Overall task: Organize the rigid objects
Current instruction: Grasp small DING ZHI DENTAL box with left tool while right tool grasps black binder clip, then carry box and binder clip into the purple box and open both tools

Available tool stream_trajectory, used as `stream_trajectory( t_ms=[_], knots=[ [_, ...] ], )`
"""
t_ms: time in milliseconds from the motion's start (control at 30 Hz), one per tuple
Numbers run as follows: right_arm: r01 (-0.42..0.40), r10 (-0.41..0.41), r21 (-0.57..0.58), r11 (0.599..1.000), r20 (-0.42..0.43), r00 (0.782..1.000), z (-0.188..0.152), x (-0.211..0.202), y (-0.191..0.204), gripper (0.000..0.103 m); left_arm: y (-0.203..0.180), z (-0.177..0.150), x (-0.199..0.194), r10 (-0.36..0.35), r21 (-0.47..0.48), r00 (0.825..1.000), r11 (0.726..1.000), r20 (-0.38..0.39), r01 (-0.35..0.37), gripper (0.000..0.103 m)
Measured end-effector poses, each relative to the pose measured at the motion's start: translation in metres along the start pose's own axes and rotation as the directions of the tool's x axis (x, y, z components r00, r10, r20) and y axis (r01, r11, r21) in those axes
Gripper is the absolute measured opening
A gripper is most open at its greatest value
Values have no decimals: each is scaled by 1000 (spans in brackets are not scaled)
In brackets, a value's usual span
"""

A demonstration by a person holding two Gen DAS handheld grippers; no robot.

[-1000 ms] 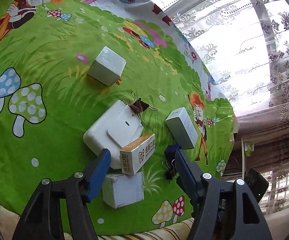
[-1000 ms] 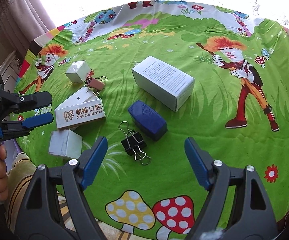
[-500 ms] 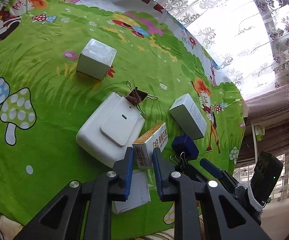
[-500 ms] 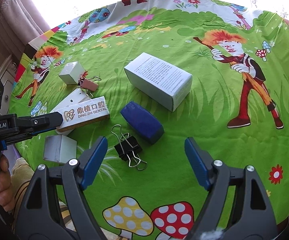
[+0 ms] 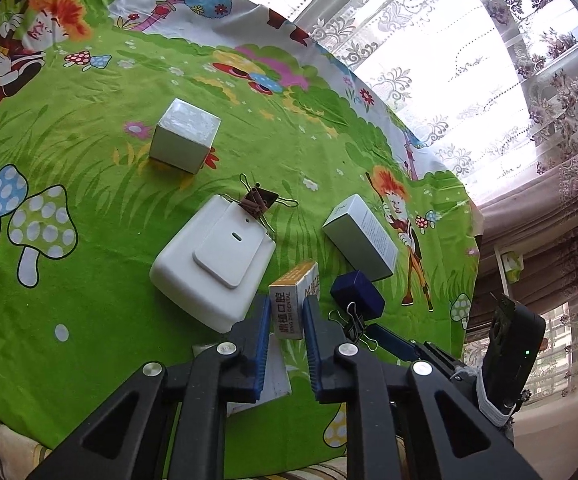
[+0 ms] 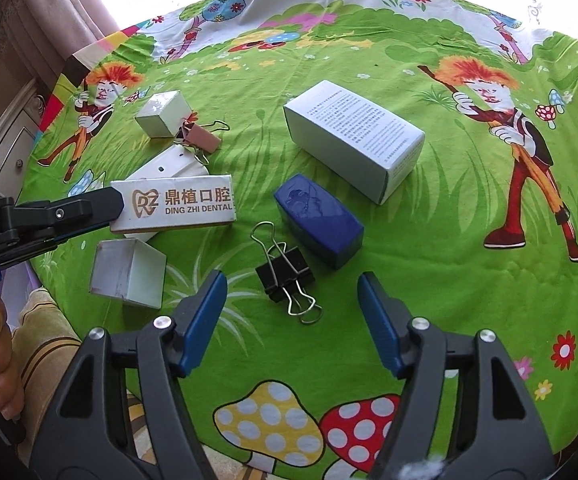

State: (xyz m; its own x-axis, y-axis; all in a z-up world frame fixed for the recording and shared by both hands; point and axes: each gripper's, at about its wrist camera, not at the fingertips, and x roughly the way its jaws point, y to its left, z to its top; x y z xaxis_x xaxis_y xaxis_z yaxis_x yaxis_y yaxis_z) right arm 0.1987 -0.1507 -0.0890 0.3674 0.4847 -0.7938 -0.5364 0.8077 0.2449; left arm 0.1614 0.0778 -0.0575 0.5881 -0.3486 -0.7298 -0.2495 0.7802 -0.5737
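Observation:
My left gripper [image 5: 285,312] is shut on the end of the dental box [image 5: 289,304], a white and orange carton, and holds it above the white flat device [image 5: 213,256]. In the right wrist view the dental box [image 6: 181,202] sticks out of the left gripper [image 6: 117,204] at the left. My right gripper [image 6: 291,300] is open and empty, just above the black binder clip [image 6: 285,274] and near the dark blue box [image 6: 317,220].
A long white carton [image 6: 353,136], a small white cube [image 6: 163,114], a pink-brown binder clip [image 6: 203,136] and another white cube [image 6: 129,272] lie on the green cartoon tablecloth [image 6: 429,280]. The table edge [image 6: 289,456] runs close below my right gripper. Curtains hang behind.
My left gripper has closed on the dental box and lifted it slightly off the white device. My right gripper has stayed open and edged forward over the black clip.

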Motion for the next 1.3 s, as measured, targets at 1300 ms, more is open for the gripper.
stream_trajectory(
  t_ms=[1300],
  knots=[
    [-162, 169, -118, 980, 56, 984, -25, -64, 98, 33, 48, -64, -128, -149, -117, 958, 976, 244, 182, 16]
  ],
)
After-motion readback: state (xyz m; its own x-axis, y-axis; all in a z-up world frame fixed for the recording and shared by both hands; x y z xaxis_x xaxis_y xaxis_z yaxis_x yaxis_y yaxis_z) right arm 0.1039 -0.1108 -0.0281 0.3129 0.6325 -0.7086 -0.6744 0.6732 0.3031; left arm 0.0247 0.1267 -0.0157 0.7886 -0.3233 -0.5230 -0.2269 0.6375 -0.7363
